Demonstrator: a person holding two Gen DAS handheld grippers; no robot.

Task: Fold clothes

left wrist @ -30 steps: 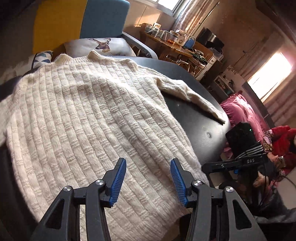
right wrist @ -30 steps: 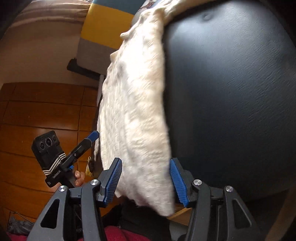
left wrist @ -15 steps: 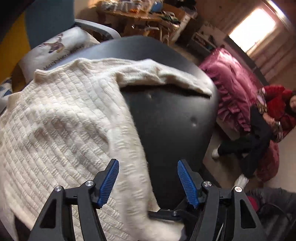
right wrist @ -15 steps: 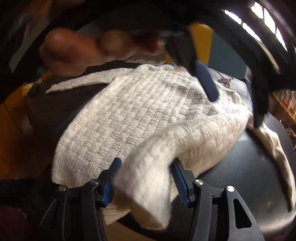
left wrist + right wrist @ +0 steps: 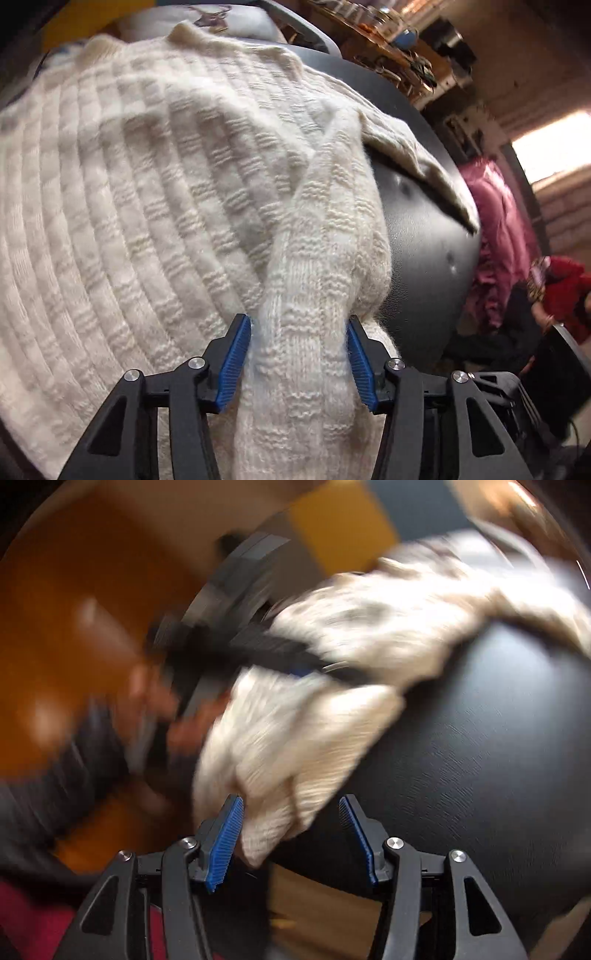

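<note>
Here the left tool (image 5: 299,360) pinches the sweater (image 5: 147,206) edge.

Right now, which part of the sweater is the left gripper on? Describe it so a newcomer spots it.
Find the round black table with the cream sweater spread over it. The left gripper holds a bunched strip at the sweater's right edge. Unlike the flat body, it rises as a ridge.

Black dimpled leather surface (image 5: 424,236), cream knit sweater (image 5: 147,206) spread over most of it, right side bare
</note>
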